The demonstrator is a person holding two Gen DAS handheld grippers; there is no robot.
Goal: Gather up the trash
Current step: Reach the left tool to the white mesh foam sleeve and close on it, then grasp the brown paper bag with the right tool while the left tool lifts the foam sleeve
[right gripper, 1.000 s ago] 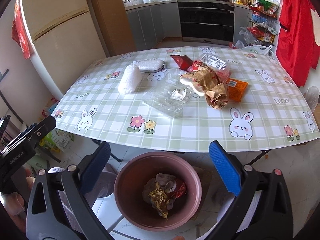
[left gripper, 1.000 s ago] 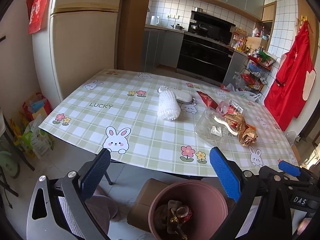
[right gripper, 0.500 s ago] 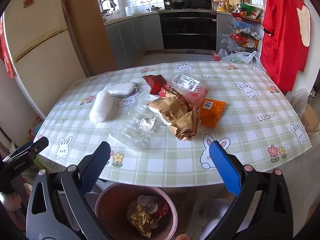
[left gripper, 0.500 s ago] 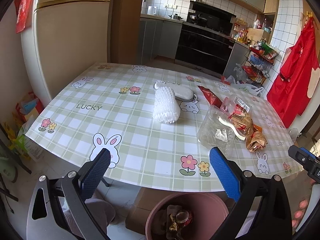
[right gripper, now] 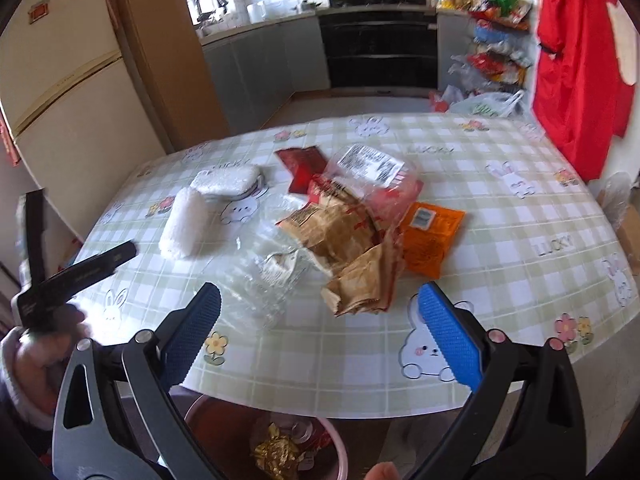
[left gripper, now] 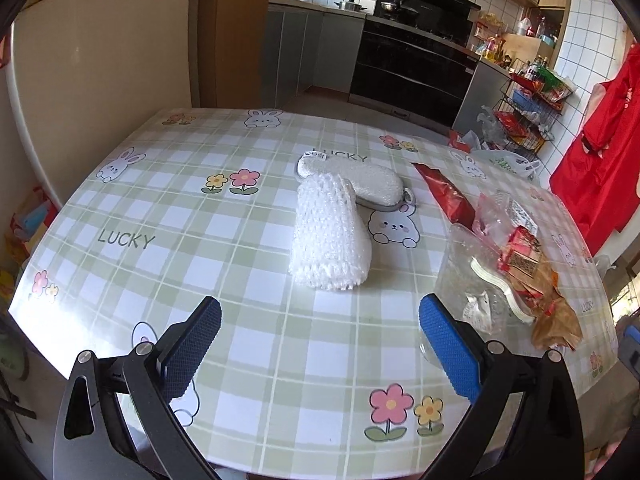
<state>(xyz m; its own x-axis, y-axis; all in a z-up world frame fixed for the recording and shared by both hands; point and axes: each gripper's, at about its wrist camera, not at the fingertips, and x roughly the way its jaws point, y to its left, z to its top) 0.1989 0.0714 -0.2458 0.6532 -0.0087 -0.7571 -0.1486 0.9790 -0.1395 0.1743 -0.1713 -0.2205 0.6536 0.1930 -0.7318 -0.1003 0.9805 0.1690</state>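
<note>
1. Currently both grippers hang over the near edge of the table [left gripper: 256, 420] with nothing in them: the left gripper [left gripper: 320, 336] has its jaws wide apart, and so does the right gripper [right gripper: 320, 332].
2. Trash lies in two groups. A white foam net [left gripper: 328, 236] rests against a white foam tray [left gripper: 356, 178] mid-table; to the right sit a clear plastic container [right gripper: 264, 268], crumpled brown wrappers [right gripper: 352, 256], an orange packet [right gripper: 430, 236], a dark red wrapper [right gripper: 302, 162] and a labelled clear bag [right gripper: 372, 170].
3. A pink bin [right gripper: 336, 444] stands on the floor below the near table edge and already holds some scraps.
4. The step in hand looks like a reach for the next piece. The foam net lies straight ahead of the left gripper; the brown wrappers are nearest the right.
5. To do it well, each gripper should come in low and close across the narrow side of its piece.
6. The foam will probably squash, so a gentle squeeze suffices.
7. Wrappers overlap, so lifting slowly should avoid dragging neighbours off the edge.
</note>
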